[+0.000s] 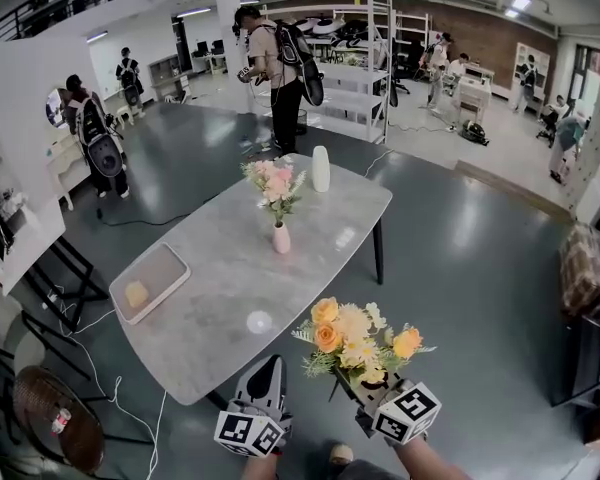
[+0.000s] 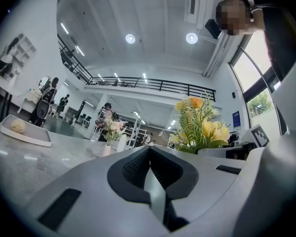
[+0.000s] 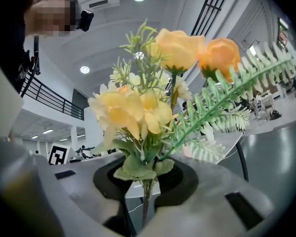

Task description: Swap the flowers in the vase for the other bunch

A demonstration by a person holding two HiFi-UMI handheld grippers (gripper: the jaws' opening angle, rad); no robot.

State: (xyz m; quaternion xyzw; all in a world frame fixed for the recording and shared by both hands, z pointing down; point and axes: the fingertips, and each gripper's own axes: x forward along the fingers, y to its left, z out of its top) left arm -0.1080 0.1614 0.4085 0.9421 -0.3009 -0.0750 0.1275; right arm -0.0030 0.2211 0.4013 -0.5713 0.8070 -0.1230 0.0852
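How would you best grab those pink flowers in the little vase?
Probably by the stems just above the vase mouth, coming in level from the side. The pink flowers spread wide on top, while the stems stand upright and bunched, so they should lift straight out.

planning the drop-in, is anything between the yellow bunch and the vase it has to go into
Yes: the pink flowers sit in the pink vase, filling its mouth. Between it and the yellow bunch in the right gripper, nothing else shows on the table.
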